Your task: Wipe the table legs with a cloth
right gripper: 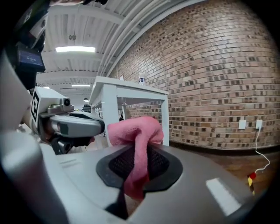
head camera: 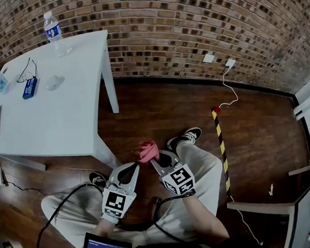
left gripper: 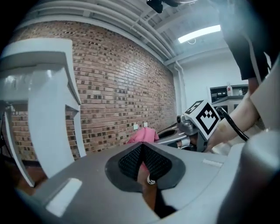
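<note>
"Right gripper view first: what did you log?"

"That the right gripper [right gripper: 139, 146] was clamped on the pink cloth [right gripper: 136, 129]. One fold ran down between the pads and a loose wad bulged above them. The left gripper [left gripper: 142, 147] had its jaws pressed together with nothing between them."

"And where was the cloth, relative to the legs?"

"Head view, lower centre of frame. It was near the closest table leg [head camera: 106, 151] but apart from it. There was no contact, so by my judgement wiping had not begun."

"Risks from there?"

"Three noted.
1. Only a narrow fold was pinched, so rubbing along the leg could drag the cloth out of the jaws.
2. A water bottle [head camera: 53, 31] stood at the upper left, close to the edge of the table [head camera: 65, 116]. A hard knock on the leg might topple it.
3. A black cable [head camera: 60, 205] looped at the lower left by the person's knees and could snag during a reach."

"What couldn't you make out?"

"How deep the cloth sat in the jaws. The legs on the table's left side were hidden under the top. Only the closest leg and the far leg [head camera: 109, 81] showed. I could not see any dirt on either at that distance."
</note>
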The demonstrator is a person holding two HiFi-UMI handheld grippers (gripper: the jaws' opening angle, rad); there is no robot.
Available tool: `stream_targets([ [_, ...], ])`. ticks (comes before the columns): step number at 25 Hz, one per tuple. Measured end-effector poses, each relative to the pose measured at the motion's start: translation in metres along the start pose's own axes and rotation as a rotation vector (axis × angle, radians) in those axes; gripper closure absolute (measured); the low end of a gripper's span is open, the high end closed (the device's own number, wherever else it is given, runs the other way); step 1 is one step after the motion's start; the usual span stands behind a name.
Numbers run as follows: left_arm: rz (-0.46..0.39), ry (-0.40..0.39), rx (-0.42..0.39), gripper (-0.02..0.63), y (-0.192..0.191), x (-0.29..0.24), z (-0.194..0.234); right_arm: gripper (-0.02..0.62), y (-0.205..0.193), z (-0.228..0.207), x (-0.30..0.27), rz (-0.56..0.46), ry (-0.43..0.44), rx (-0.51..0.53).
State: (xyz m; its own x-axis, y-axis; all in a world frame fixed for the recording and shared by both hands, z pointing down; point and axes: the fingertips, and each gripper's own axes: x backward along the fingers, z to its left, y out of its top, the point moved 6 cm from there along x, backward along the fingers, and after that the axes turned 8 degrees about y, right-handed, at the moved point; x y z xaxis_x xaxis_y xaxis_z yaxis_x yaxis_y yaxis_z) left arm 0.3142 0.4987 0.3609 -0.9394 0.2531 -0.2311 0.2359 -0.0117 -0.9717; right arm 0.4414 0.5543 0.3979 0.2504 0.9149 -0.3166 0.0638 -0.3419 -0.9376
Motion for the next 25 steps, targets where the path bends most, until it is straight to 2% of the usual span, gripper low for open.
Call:
stream_targets([
  [3,0.009,-0.001,0.004,0.606,-0.022,0.030,-0.004,0.554,-0.021,0.038,0.011,0.017,-0.004,0.000],
  [5,0.026,0.004,0.025,0.606,-0.037,0.043,-0.007,0.554,-0.024,0.060,0.018,0.034,0.002,-0.030],
  [7,0.041,-0.026,0.013,0.606,-0.044,0.049,-0.014,0.554,-0.022,0.072,0.028,0.031,-0.009,-0.060],
  [12,0.041,-0.096,-0.010,0.606,-0.029,0.068,-0.030,0.554,-0.030,0.098,0.054,0.015,-0.049,-0.104],
  [16,0.046,-0.146,-0.056,0.606,-0.021,0.083,-0.035,0.554,-0.031,0.125,0.052,0.044,-0.034,-0.059],
  [25,0.044,-0.156,-0.088,0.606,-0.026,0.095,-0.029,0.554,-0.033,0.136,0.046,0.036,-0.030,-0.033],
])
